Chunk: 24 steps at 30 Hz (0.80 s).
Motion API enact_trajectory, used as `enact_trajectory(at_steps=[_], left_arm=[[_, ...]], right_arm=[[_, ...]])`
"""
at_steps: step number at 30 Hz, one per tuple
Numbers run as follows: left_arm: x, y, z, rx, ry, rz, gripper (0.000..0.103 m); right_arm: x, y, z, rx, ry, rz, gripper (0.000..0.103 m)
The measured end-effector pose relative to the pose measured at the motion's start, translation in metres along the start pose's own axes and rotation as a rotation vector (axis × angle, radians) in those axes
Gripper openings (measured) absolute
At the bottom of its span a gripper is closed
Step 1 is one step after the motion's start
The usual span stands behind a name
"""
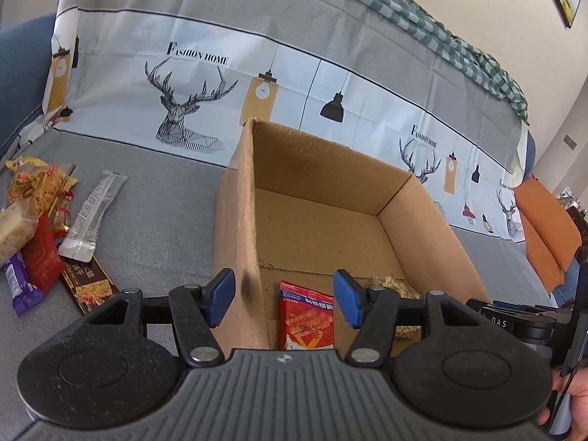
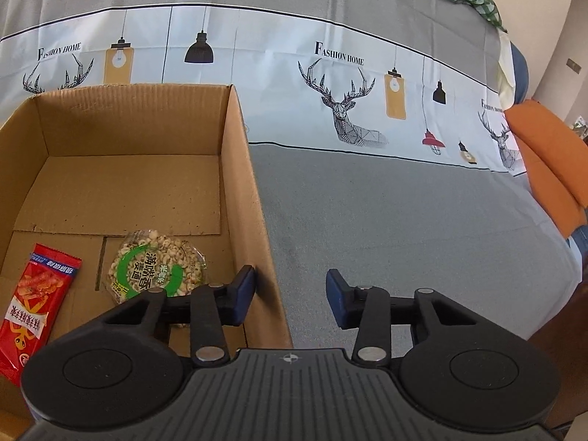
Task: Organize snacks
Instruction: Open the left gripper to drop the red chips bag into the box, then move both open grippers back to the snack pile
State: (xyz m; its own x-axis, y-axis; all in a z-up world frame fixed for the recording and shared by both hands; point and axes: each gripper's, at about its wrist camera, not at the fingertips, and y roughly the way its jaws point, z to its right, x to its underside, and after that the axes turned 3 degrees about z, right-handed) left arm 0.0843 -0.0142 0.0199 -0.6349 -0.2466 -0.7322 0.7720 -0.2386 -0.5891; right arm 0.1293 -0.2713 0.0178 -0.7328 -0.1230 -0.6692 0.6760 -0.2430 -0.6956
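Two snacks already lie in the box [image 2: 239, 169]: a red packet [image 2: 31, 305] flat at its near left, and a round puffed-grain pack [image 2: 156, 270] just beside it, toward the right wall. The rest of the floor is bare cardboard.

Left gripper [image 1: 283, 297]: fingers spread wide, nothing between the pads. It straddles the box's left wall, one pad outside, one over the interior above the red packet.

Right gripper [image 2: 290, 296]: likewise spread and empty, straddling the right wall, left pad over the grain pack, right pad over the grey sheet [image 2: 404, 220].

The pile [image 1: 40, 235] remaining sits on the sheet to the left of the box, well apart from it: a yellow bag, a silver sachet [image 1: 92, 217], a red pack, a purple wrapper, a dark brown bar and others, overlapping.

Judgement: sorting partly done, most of the pile still to move.

Risks:
- Either gripper could snag a wall if moved sideways without lifting first; the box is light and would likely slide or tip on soft bedding.
- Pile items overlap, so a pinch may catch two wrappers or drag a neighbour.
- Flat sachets on soft fabric give little edge; pads may press them into the sheet and slip off.
- Crinkly film may slide out of a shallow grip in transit.
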Motion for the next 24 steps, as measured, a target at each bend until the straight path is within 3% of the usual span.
enact_trajectory(at_steps=[5, 7, 11, 13, 18, 21, 23, 24], left_arm=[[-0.009, -0.019, -0.003, 0.015, 0.025, 0.053, 0.064], [-0.015, -0.027, -0.006, 0.029, 0.034, 0.066, 0.063], [-0.031, -0.045, -0.014, 0.103, 0.065, 0.080, 0.057], [-0.039, -0.054, -0.018, 0.162, 0.111, 0.075, 0.050], [-0.042, -0.073, -0.042, 0.239, 0.261, 0.092, 0.050], [-0.032, -0.072, -0.079, 0.249, 0.221, 0.082, 0.050], [-0.030, -0.064, -0.103, 0.185, 0.148, 0.030, 0.049], [-0.032, -0.065, -0.111, 0.160, 0.121, 0.043, 0.047]], right_arm=[[-0.001, -0.006, 0.005, -0.002, 0.028, 0.016, 0.043], [-0.002, -0.016, 0.009, -0.022, 0.051, 0.064, 0.048], [-0.003, -0.037, 0.012, -0.092, 0.103, 0.150, 0.068], [-0.002, -0.046, 0.009, -0.124, 0.114, 0.180, 0.070], [-0.003, -0.066, -0.004, -0.186, 0.118, 0.256, 0.070], [-0.004, -0.076, -0.017, -0.216, 0.108, 0.299, 0.070], [-0.004, -0.082, -0.028, -0.236, 0.100, 0.323, 0.070], [-0.005, -0.083, -0.034, -0.245, 0.093, 0.329, 0.070]])
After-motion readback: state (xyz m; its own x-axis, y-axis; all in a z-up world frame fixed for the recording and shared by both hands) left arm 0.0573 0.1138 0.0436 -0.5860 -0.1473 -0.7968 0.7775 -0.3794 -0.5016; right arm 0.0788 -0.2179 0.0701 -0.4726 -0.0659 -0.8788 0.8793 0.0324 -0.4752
